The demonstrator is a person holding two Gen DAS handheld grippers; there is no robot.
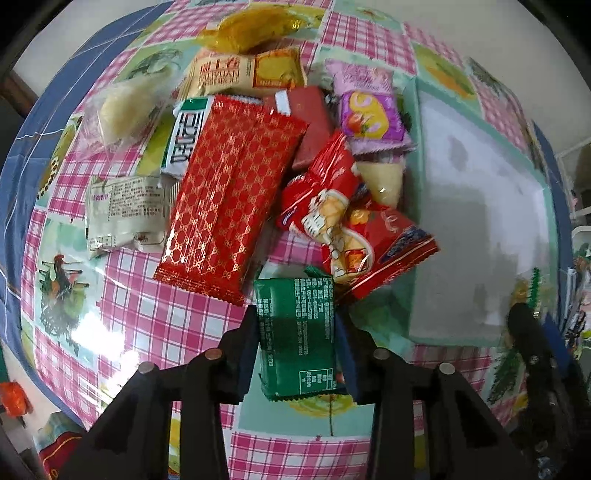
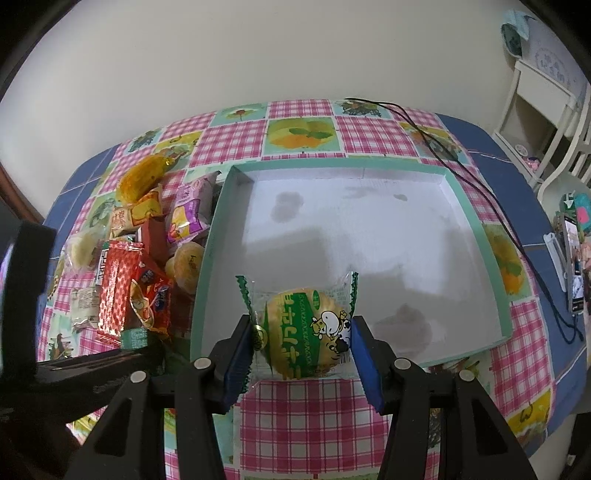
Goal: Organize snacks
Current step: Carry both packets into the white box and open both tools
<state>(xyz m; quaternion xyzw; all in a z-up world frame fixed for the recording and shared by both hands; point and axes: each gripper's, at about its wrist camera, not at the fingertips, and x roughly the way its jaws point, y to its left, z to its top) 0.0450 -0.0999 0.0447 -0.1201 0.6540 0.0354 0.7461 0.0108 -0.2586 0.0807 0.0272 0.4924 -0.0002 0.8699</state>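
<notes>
My left gripper (image 1: 295, 339) is shut on a green snack packet (image 1: 297, 332) and holds it just in front of the snack pile (image 1: 236, 184) on the checked tablecloth. My right gripper (image 2: 301, 343) is shut on a round yellow-green cookie packet with a cow picture (image 2: 308, 332), over the near edge of the shallow green box (image 2: 469, 210), whose white floor holds nothing else. The pile also shows in the right wrist view (image 2: 140, 258), left of the box. The left gripper body (image 2: 74, 365) appears at the lower left of the right wrist view.
The pile includes a big red patterned packet (image 1: 229, 199), a red biscuit packet (image 1: 347, 229), a purple packet (image 1: 369, 114) and a yellow packet (image 1: 251, 26). A black cable (image 2: 480, 184) runs past the box's right side. A phone (image 2: 574, 266) lies at the table's right edge.
</notes>
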